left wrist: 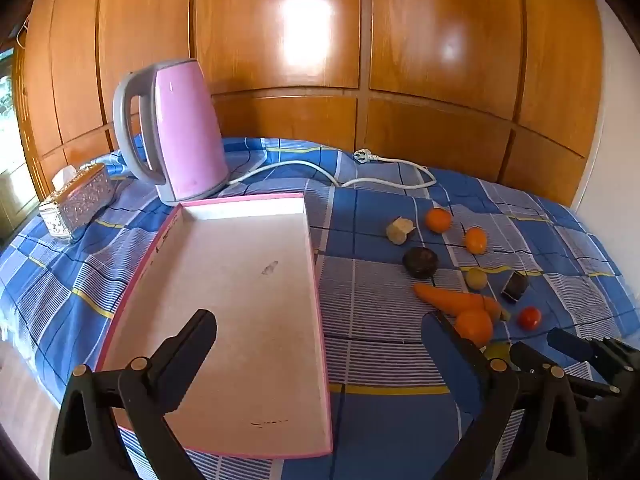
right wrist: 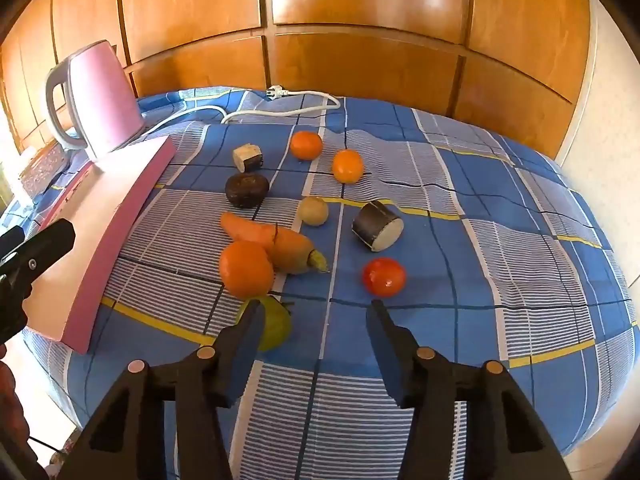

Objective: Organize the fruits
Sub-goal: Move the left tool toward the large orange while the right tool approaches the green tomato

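A shallow pink-rimmed box lid (left wrist: 240,280) lies bare on the blue checked cloth; its pink side (right wrist: 120,232) shows at left in the right wrist view. Right of it lie scattered fruits and vegetables: a carrot (right wrist: 276,240), three oranges (right wrist: 245,268) (right wrist: 306,145) (right wrist: 347,166), a red tomato (right wrist: 384,277), a dark round fruit (right wrist: 246,189), a small yellowish fruit (right wrist: 313,211), a cut dark piece (right wrist: 377,226) and a green fruit (right wrist: 276,326). My left gripper (left wrist: 324,328) hovers open over the lid's near end. My right gripper (right wrist: 316,320) stands open just before the tomato, its left finger in front of the green fruit.
A pink kettle (left wrist: 176,132) stands behind the lid, its white cord and plug (left wrist: 364,156) trailing across the cloth. A silver tissue box (left wrist: 76,204) sits at far left. Wooden cabinet doors (left wrist: 280,40) back the table. A pale chunk (right wrist: 247,158) lies near the far oranges.
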`<state>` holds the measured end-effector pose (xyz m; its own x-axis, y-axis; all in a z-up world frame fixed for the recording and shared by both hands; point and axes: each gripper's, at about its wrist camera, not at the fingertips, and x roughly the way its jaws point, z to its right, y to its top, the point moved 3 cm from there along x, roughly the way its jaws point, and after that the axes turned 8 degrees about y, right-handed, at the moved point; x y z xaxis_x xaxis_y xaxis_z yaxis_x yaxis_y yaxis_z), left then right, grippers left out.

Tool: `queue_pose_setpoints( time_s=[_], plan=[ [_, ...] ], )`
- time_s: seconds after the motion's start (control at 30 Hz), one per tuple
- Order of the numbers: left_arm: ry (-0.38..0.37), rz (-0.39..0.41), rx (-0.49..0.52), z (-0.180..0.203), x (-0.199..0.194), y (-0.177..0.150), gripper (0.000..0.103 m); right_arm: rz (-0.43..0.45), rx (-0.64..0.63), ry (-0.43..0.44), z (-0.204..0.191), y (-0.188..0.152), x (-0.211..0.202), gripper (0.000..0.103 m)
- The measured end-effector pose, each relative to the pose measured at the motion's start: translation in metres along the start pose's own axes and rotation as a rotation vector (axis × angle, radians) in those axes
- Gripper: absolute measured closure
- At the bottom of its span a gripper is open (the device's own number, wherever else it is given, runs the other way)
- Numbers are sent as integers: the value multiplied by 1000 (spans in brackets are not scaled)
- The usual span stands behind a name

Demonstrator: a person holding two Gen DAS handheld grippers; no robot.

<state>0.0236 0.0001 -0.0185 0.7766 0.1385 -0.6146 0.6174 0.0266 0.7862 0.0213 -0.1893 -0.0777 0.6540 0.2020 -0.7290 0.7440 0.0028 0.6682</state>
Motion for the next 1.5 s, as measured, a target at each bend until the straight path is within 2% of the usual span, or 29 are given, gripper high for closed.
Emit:
queue_pose_setpoints(
  time_s=[0.03, 0.1, 0.4, 0.6, 0.8, 0.83, 0.9, 0.93, 1.0, 1.13, 1.2, 1.27, 1.37, 1.5],
  plan=[
    [0, 2, 1, 0, 0, 0, 0, -1, 0, 0, 0, 0, 0, 50],
    [1, 3, 4, 0, -1, 0, 0, -2, -3, -1, 0, 1, 0, 57],
    [-4, 2, 23, 4, -1, 3, 0, -13, -6, 6, 2, -2, 2, 57],
    [-52, -21, 19, 14, 2, -4, 0, -18, 19, -27, 17, -2, 5, 57],
    [-109, -7, 43, 25, -2, -6, 0, -45, 43, -55, 30, -12, 12, 57],
    [-101, -44, 68, 25, 0, -6, 0, -44, 43, -60, 31, -13, 11, 57],
    [-113, -56, 93, 30, 2, -7, 0, -40, 45, -59, 32, -13, 10, 57],
    [-119, -34, 98, 34, 3, -7, 1, -38, 46, -58, 32, -12, 9, 57],
    [-129, -42, 128, 41, 7, -9, 1, -43, 47, -55, 32, -13, 10, 57],
    [-177, -93, 155, 53, 11, -13, 17, -50, 56, -72, 37, -17, 13, 57],
    [-206, -122, 173, 58, 16, -15, 28, -58, 62, -78, 41, -20, 15, 57],
    [-251, -158, 196, 68, 21, -17, 46, -65, 69, -84, 45, -23, 16, 57],
    [-321, -201, 203, 81, 24, -18, 50, -61, 76, -78, 47, -27, 15, 57],
    [-355, -234, 205, 97, 30, -18, 50, -60, 71, -71, 47, -28, 17, 56]
  ],
)
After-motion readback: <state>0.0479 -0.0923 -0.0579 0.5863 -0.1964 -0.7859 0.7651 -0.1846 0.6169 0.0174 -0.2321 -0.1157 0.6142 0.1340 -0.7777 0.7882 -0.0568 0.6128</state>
